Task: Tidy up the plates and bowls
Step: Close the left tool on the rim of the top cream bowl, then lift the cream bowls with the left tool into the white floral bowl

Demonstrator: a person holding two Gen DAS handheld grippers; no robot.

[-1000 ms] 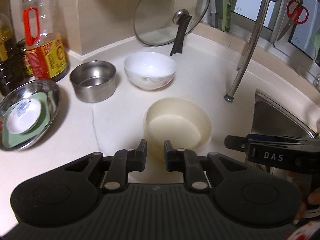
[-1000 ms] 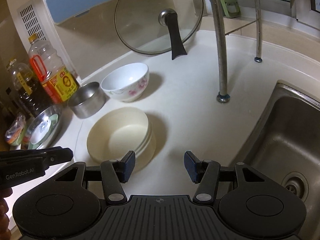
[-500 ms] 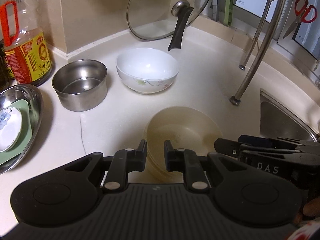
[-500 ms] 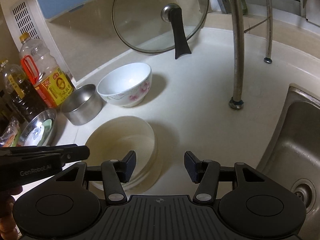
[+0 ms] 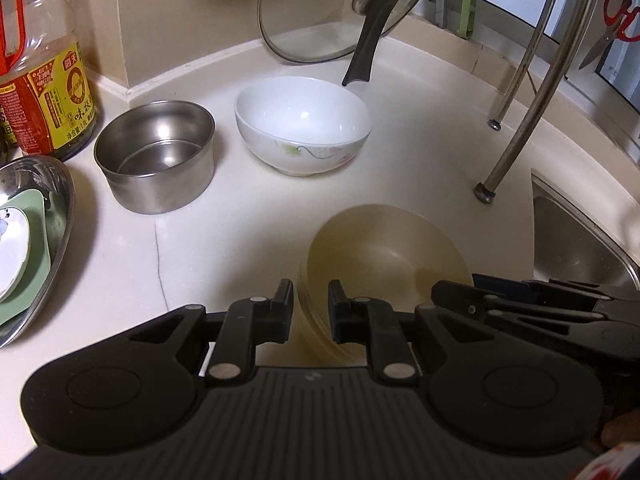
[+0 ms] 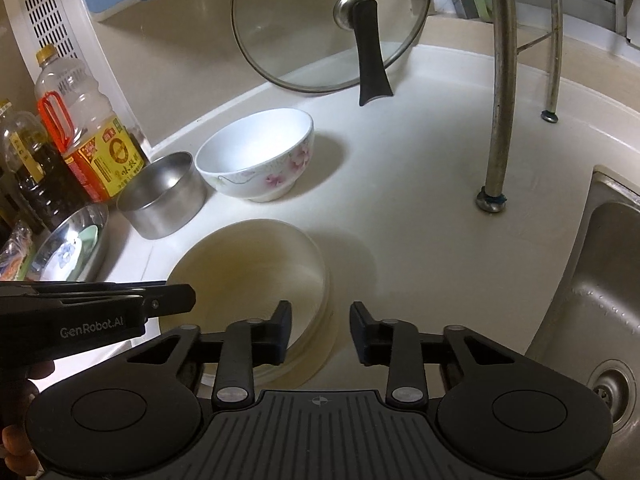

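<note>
A stack of cream bowls (image 5: 384,256) stands on the counter near the sink. My left gripper (image 5: 311,300) straddles the stack's near-left rim with a narrow gap, and I cannot see its pads pressing. My right gripper (image 6: 320,318) has one finger inside the cream bowls (image 6: 248,264) and one outside the right rim. Its jaws are closing, and a gap still shows beside the outer finger. Behind stand a white flowered bowl (image 5: 302,120) and a steel bowl (image 5: 156,156). At the left, a steel plate (image 5: 64,208) holds a green dish and a small white one.
A glass lid (image 5: 340,8) leans on the back wall. An oil bottle (image 5: 44,80) stands at the far left. The legs of a rack (image 5: 516,128) stand on the counter to the right, and the steel sink (image 6: 600,280) opens beyond them.
Both grippers have come forward and down onto the cream bowls, one at each side of the rim. The right jaws have narrowed; the left gap is unchanged.
</note>
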